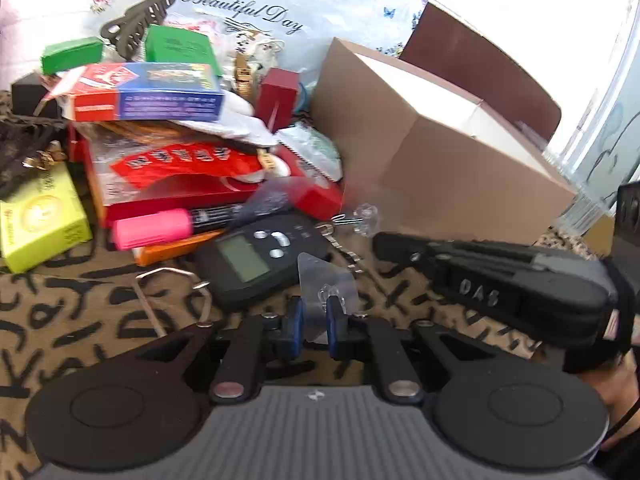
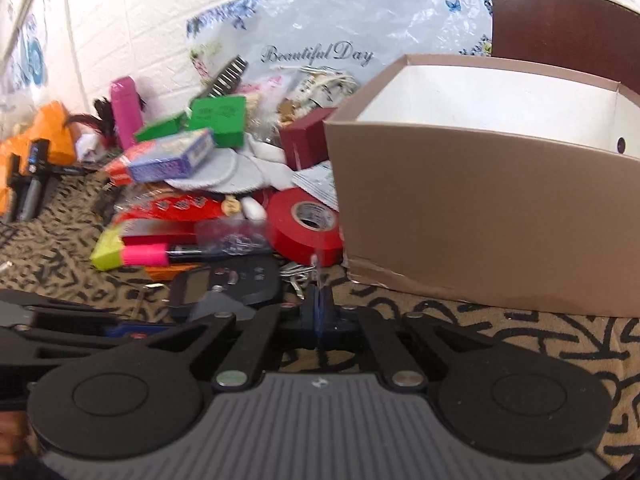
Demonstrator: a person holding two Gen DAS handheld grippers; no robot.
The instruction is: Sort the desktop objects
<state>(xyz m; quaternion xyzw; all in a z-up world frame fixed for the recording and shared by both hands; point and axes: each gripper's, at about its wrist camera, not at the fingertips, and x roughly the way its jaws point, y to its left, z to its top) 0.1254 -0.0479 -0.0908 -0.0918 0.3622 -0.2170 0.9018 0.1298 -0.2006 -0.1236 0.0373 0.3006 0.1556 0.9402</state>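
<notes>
My left gripper (image 1: pixel 315 316) is shut on a clear plastic adhesive hook (image 1: pixel 326 286), held just above the patterned cloth in front of a black digital timer (image 1: pixel 256 260). My right gripper (image 2: pixel 319 312) is shut on the thin edge of a clear plastic sheet (image 2: pixel 317 280) that stands up between its fingers. It hovers near the front left corner of the open brown cardboard box (image 2: pixel 480 208). The right gripper's body also shows at the right of the left wrist view (image 1: pixel 500 276). A heap of desktop objects lies behind both.
The heap holds a pink highlighter (image 1: pixel 160 228), a lime box (image 1: pixel 40 216), a red and blue carton (image 1: pixel 148 92), green boxes (image 1: pixel 180 46), a red tape roll (image 2: pixel 308 228) and keys (image 1: pixel 344 248). A floral plastic bag (image 2: pixel 340 32) leans at the back.
</notes>
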